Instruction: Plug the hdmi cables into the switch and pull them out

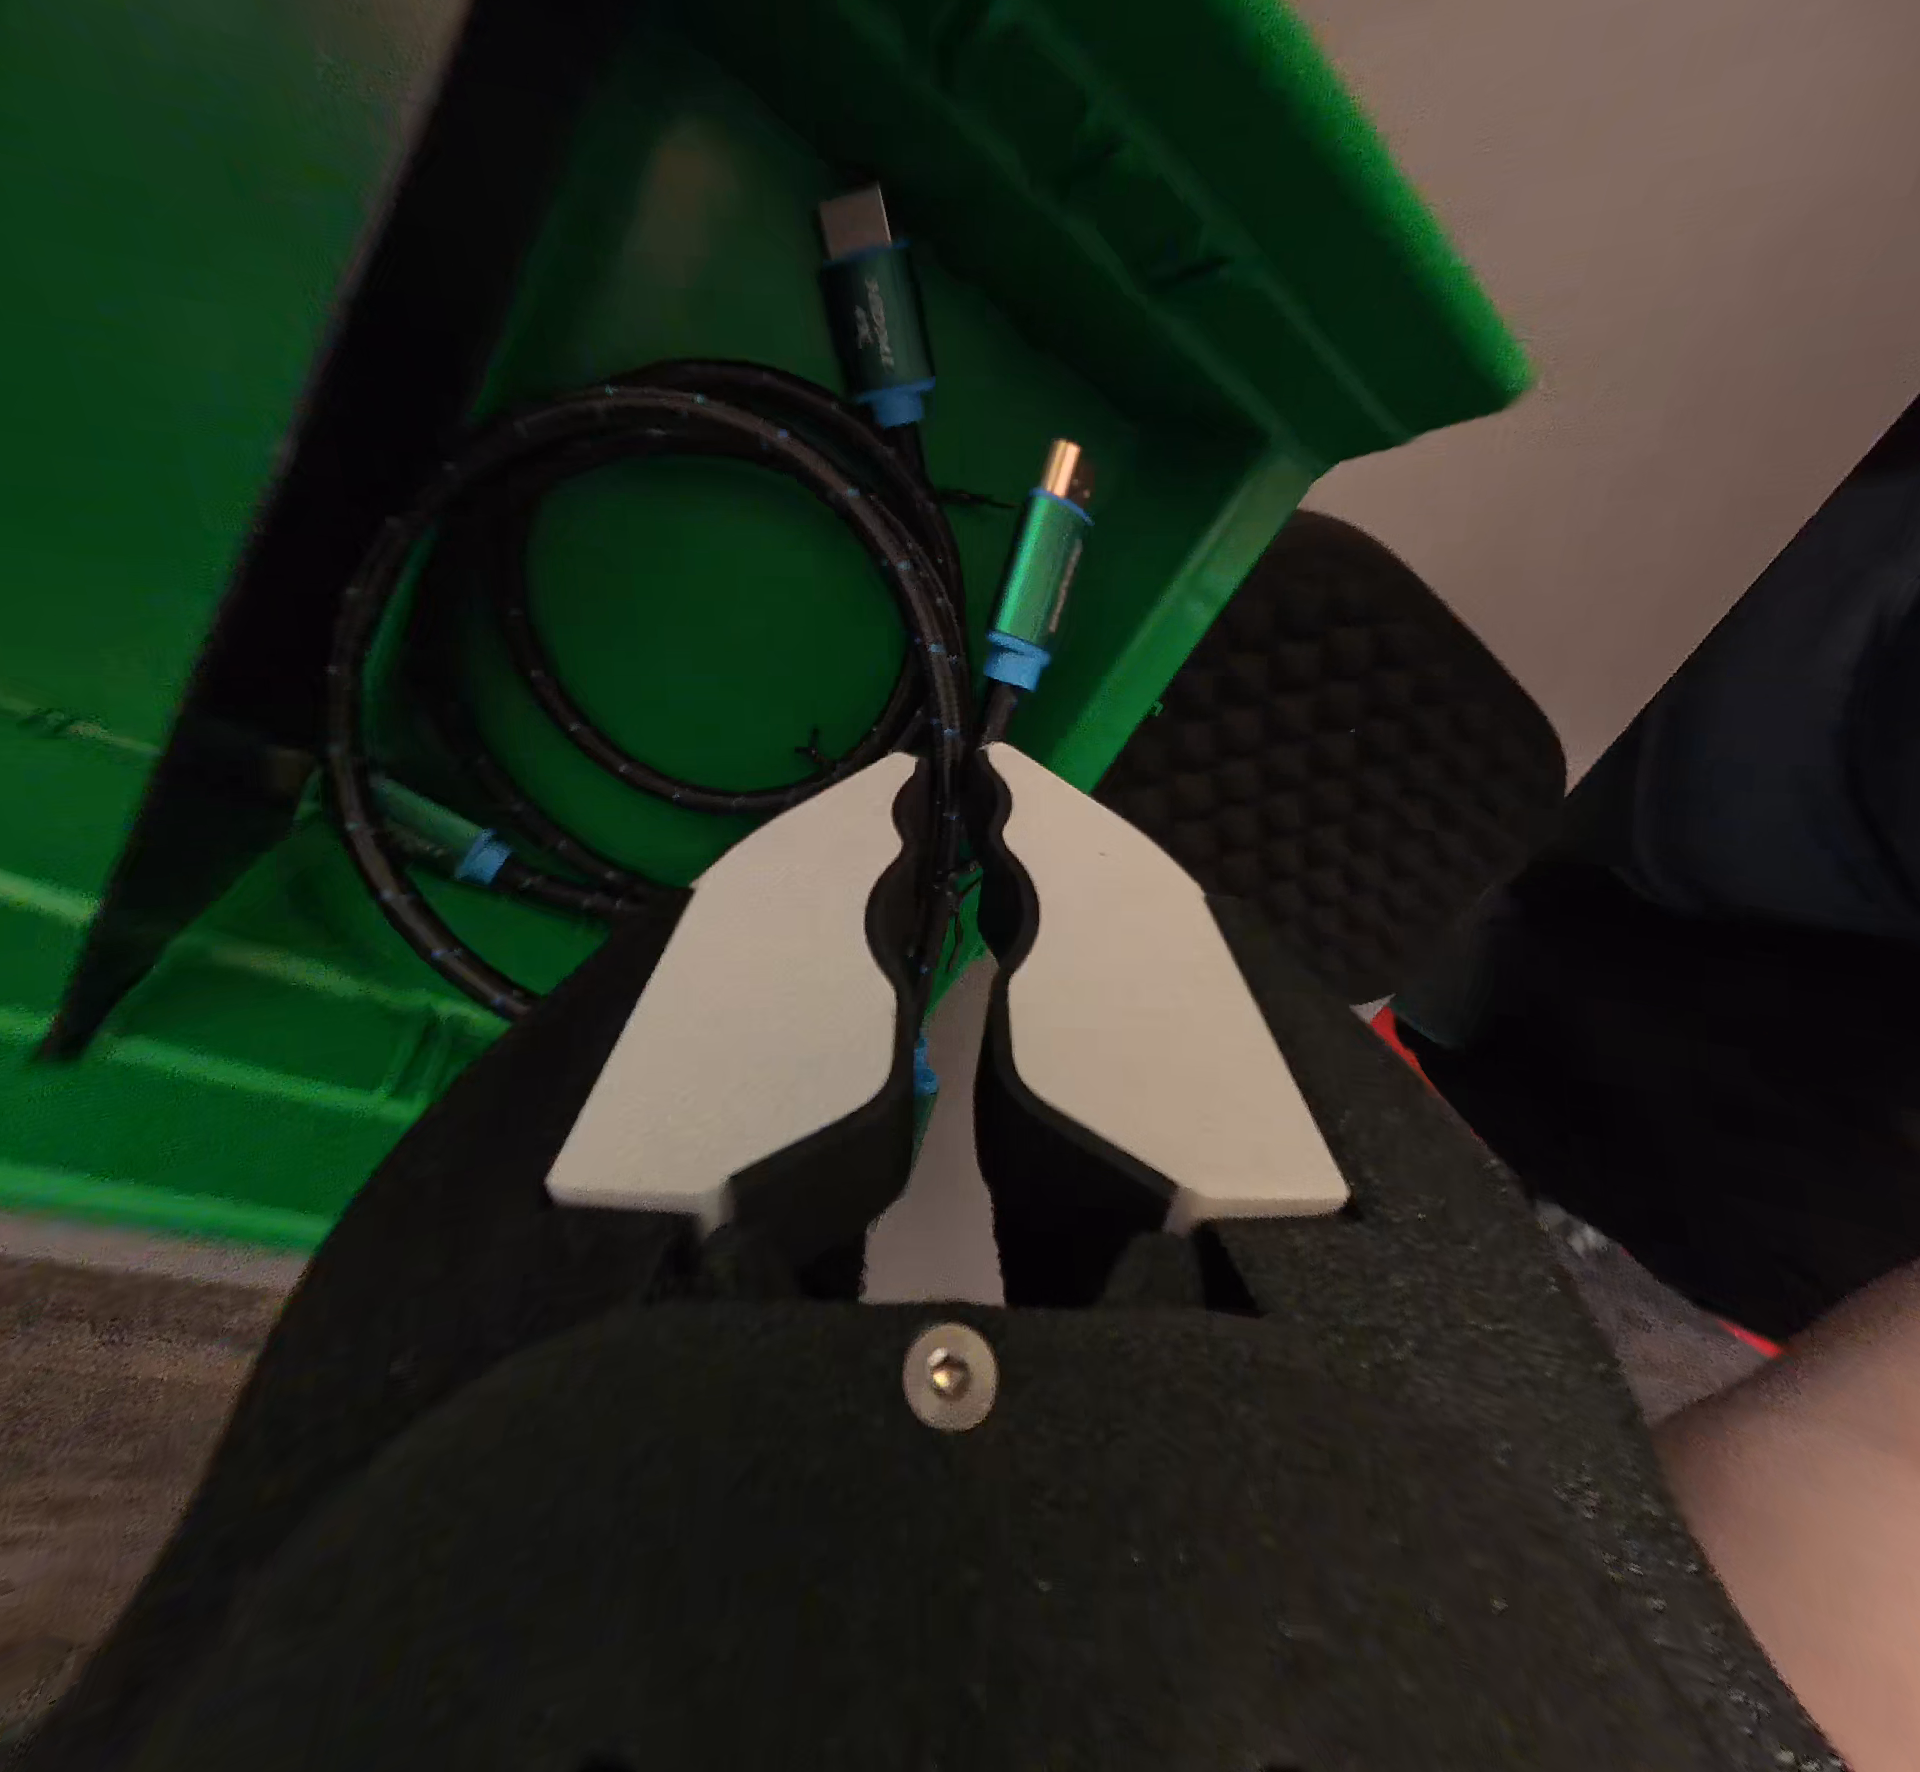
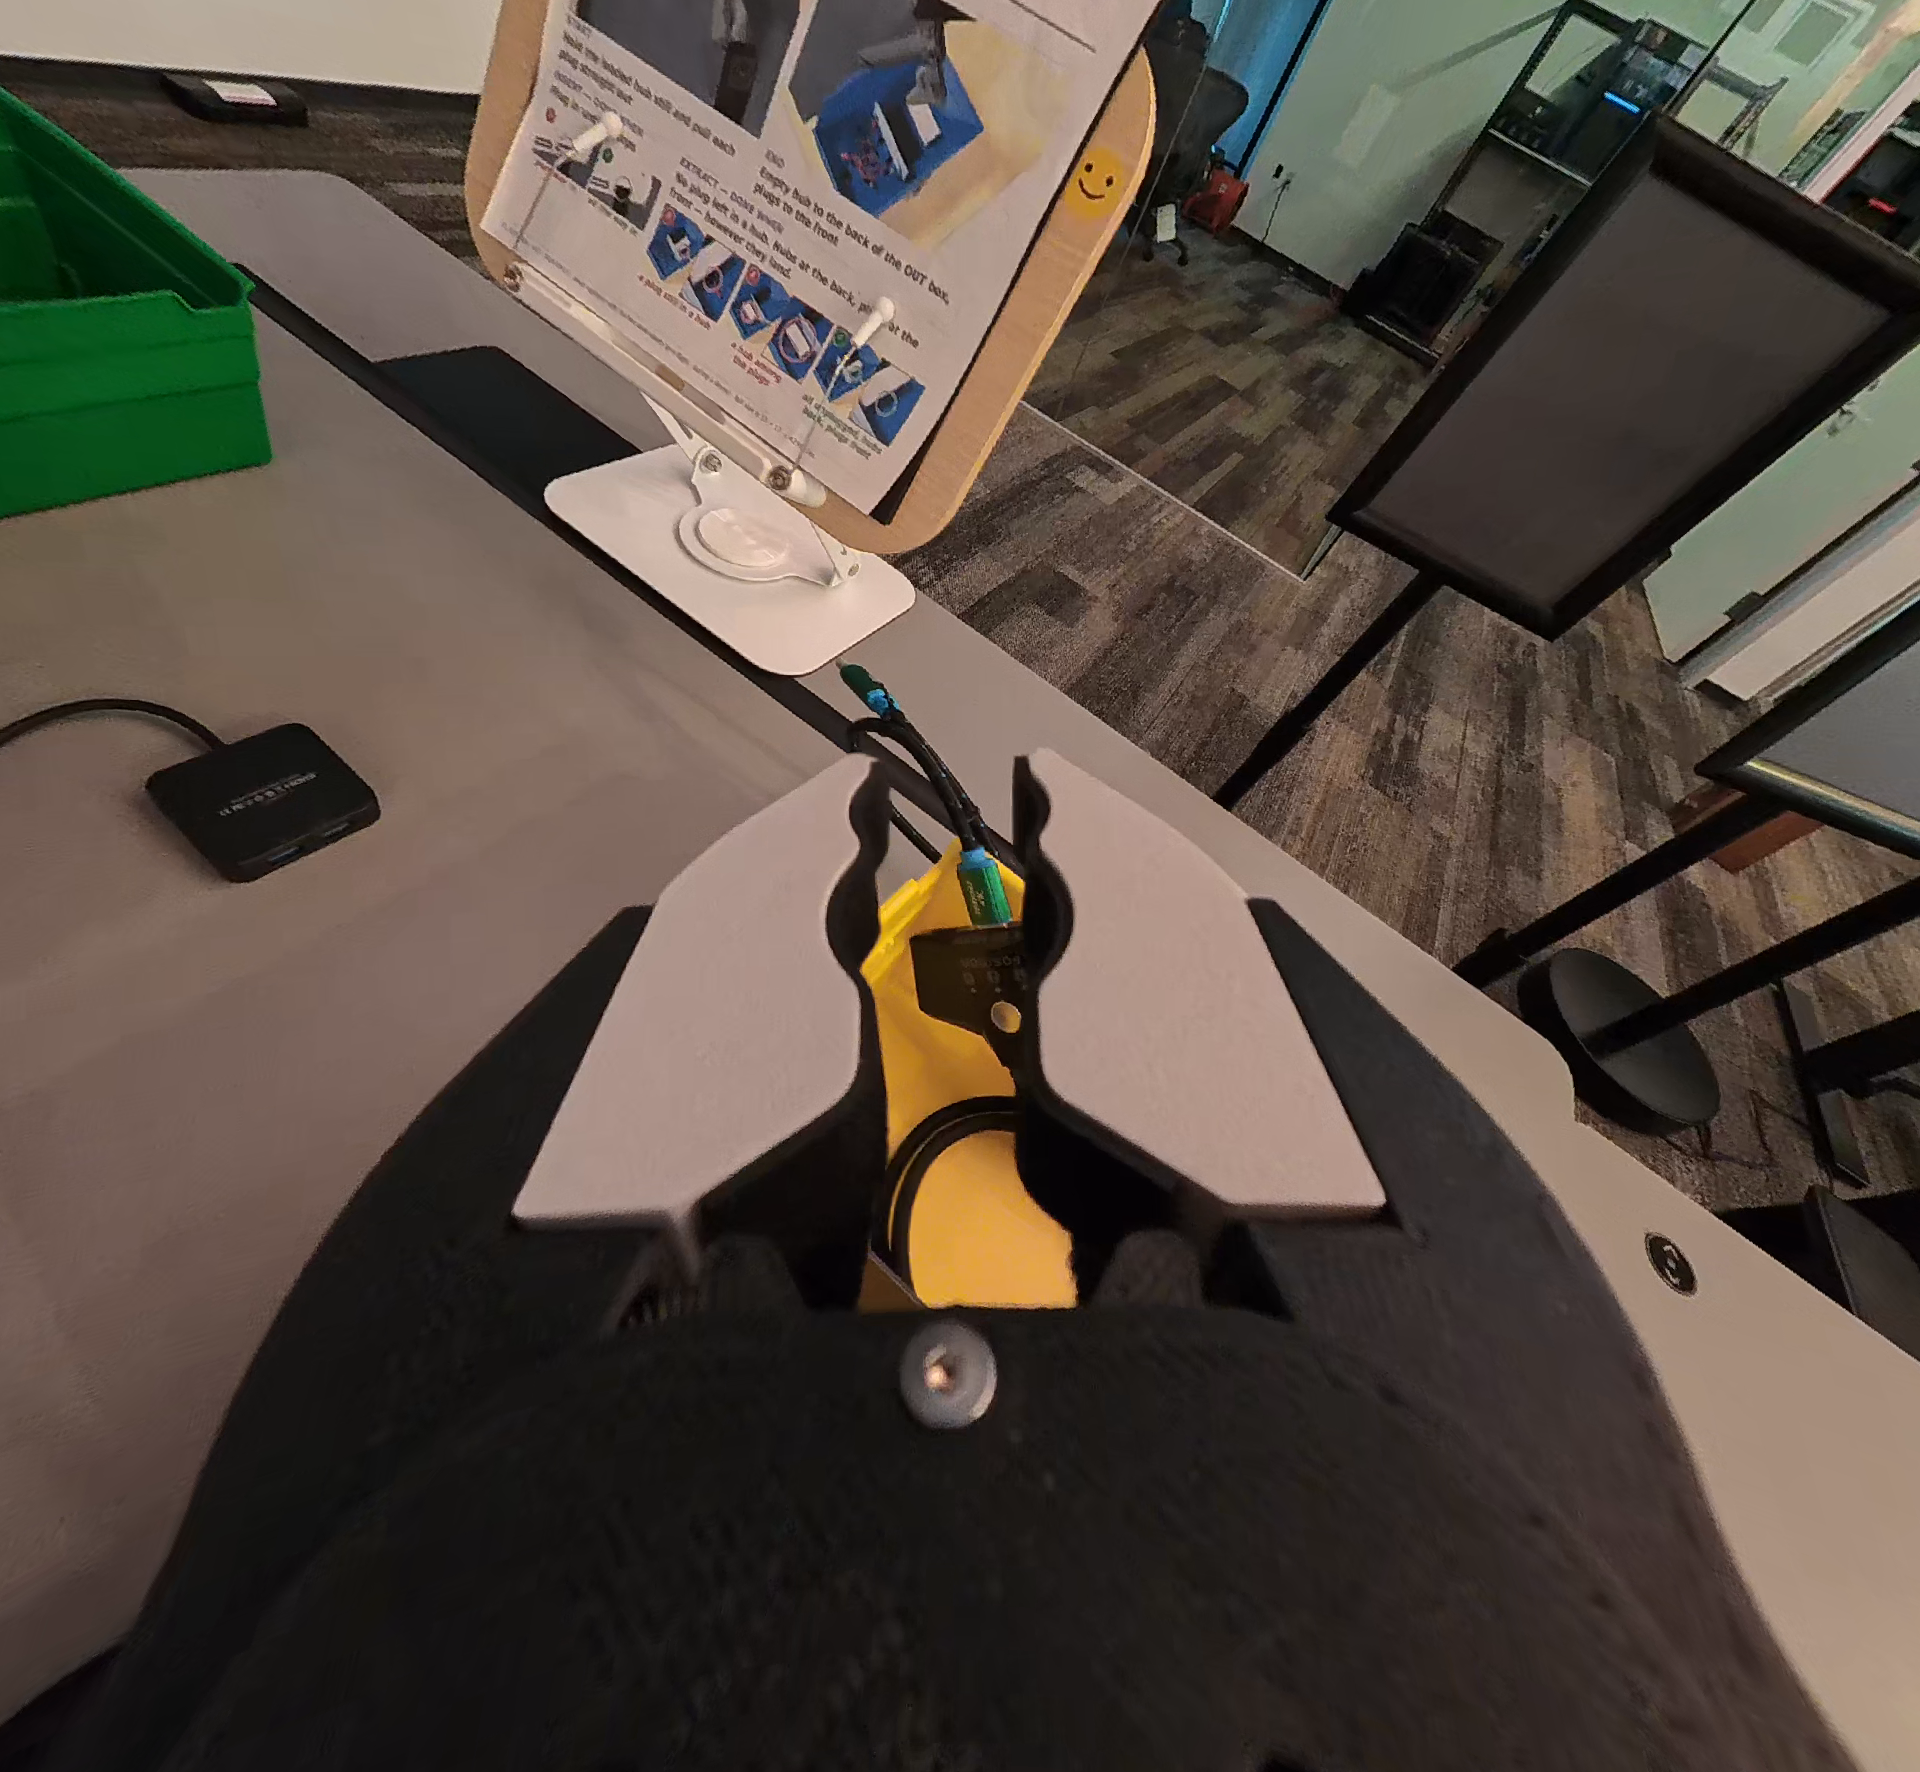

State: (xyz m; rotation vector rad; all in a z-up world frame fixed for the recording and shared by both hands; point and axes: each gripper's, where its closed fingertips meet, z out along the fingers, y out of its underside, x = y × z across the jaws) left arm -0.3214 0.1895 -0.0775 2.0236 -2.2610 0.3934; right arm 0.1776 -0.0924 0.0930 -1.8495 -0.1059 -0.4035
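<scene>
surroundings, my left side: a green bin [image 1: 1039, 195] fills the view, tilted in frame, with a dark divider panel [image 1: 343, 496] running down its left. a coiled black braided hdmi cable [image 1: 644, 642] lies inside it. two of its green-shelled plugs point toward the bin wall: the darker one [image 1: 873, 309] farther in, the brighter one [image 1: 1044, 569] just beyond my tips. a third plug [image 1: 447, 839] lies low by the divider. a black textured pad [image 1: 1340, 746] sits outside the bin's corner.

my left gripper [image 1: 951, 766]: fingers nearly closed, pinching the braided cable just below the brighter plug; the cord runs down through the gap between them. a hand [image 1: 1787, 1473] shows at the lower right edge.

surroundings, my right side: grey table [image 2: 468, 683], a black usb hub [image 2: 265, 800] lying to the left, an instruction sheet on a white stand [image 2: 727, 569] ahead, the green bin at far left. a yellow bin [image 2: 935, 1047] sits directly under me holding the black hdmi switch [image 2: 971, 979] with a green plug [image 2: 982, 891] seated in it; its cable arcs toward the table edge.

my right gripper [image 2: 945, 777]: fingers parted moderately, holding nothing, poised above the switch.

clearance: the table edge runs close on the right, with floor beyond.
</scene>
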